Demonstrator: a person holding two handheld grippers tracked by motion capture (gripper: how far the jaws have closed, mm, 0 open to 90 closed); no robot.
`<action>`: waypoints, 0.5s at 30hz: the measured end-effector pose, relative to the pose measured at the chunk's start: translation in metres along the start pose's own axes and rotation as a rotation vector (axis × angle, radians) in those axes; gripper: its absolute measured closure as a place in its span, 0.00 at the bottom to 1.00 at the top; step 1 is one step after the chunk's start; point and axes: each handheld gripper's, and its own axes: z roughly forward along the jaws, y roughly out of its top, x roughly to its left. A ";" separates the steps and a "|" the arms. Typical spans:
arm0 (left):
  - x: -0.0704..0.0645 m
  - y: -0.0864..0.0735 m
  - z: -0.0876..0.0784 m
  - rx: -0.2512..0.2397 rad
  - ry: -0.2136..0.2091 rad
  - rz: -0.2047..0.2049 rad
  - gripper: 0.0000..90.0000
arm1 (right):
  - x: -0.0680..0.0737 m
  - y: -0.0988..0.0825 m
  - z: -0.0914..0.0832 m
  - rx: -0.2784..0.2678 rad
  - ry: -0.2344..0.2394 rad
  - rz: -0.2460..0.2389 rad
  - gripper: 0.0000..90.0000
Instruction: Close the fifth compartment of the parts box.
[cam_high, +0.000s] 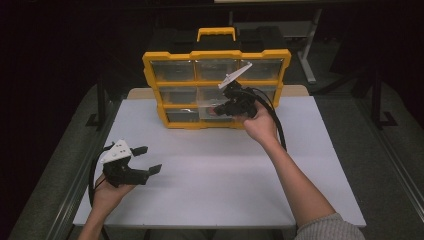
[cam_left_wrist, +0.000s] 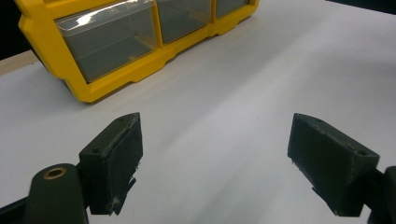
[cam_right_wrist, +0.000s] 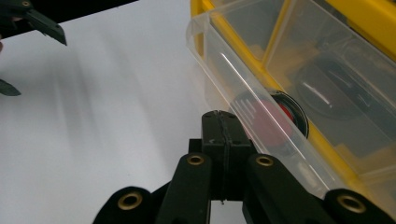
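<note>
Nearest to us, down at seven o'clock on the white worktop (cam_high: 210, 170), our left gripper (cam_high: 148, 159) sits low in the left hand (cam_high: 107, 192), its fingers (cam_left_wrist: 112, 163) spread wide with nothing between them. In the left gripper view we look across bare worktop between them towards the yellow frame of the organiser (cam_left_wrist: 116, 77) at eleven o'clock.

Up at twelve o'clock stands that yellow organiser (cam_high: 215, 125), upright near the far edge of the worktop, its clear drawers in rows and a yellow handle (cam_high: 216, 33) on top. Our right hand (cam_high: 260, 125) is up against its front, at about one o'clock from the worktop's centre, and the right gripper (cam_high: 220, 111) reaches leftwards to the clear drawer (cam_high: 212, 107) that stands out from the lower middle of the frame.

In the right gripper view our fingers (cam_right_wrist: 224, 140) are pressed flat together, with nothing between them, and their tips sit right at the transparent front wall of the drawer (cam_right_wrist: 261, 107). Behind that wall we see a round red and black thing (cam_right_wrist: 275, 116) lying inside, blurred through the plastic. The left gripper (cam_right_wrist: 28, 51) shows far off at ten o'clock.
</note>
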 end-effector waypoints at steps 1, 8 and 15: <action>0.000 0.000 0.000 0.003 0.000 0.001 0.20 | -0.001 0.000 0.001 -0.003 0.004 0.006 0.99; 0.000 0.000 0.000 0.002 0.000 0.001 0.20 | -0.009 -0.001 0.003 0.002 -0.016 0.025 0.99; 0.000 0.000 -0.001 0.001 0.000 0.000 0.20 | -0.015 0.004 0.005 0.012 -0.035 0.023 0.99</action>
